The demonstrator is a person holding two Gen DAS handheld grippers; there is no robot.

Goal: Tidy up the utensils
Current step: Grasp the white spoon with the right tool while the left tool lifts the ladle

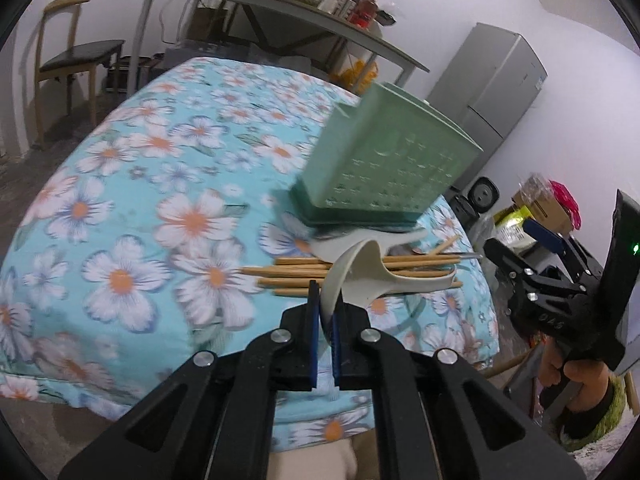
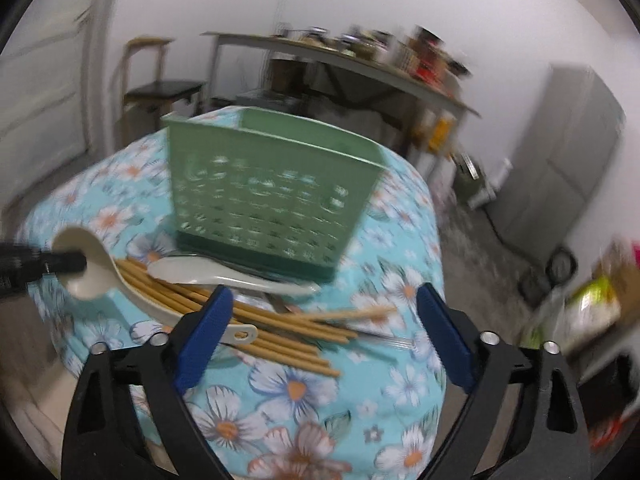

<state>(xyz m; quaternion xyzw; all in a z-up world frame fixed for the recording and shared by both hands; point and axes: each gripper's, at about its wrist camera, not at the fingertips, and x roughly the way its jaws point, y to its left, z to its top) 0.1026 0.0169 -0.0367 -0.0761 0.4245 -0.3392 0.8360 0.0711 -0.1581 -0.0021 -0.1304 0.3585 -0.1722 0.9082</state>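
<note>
Several chopsticks (image 2: 256, 320) lie before the green holder (image 2: 272, 196).

Both views are lit evenly by soft indoor light with a cool, slightly violet cast on the white walls. Shadows are faint; only a thin dark one lies under the green basket (image 1: 384, 160). No harsh glare shows, just a mild sheen on the pale spoon (image 1: 360, 276). The fisheye lens bends straight lines strongly: the far shelf (image 1: 280, 4) curves like a bow, and black corners ring each picture. The left wrist view is fairly sharp, soft only at the flowered cloth (image 1: 120, 208). The right wrist view is smeared by motion, worst at its right edge, where the fridge (image 2: 560, 152) blurs.
</note>
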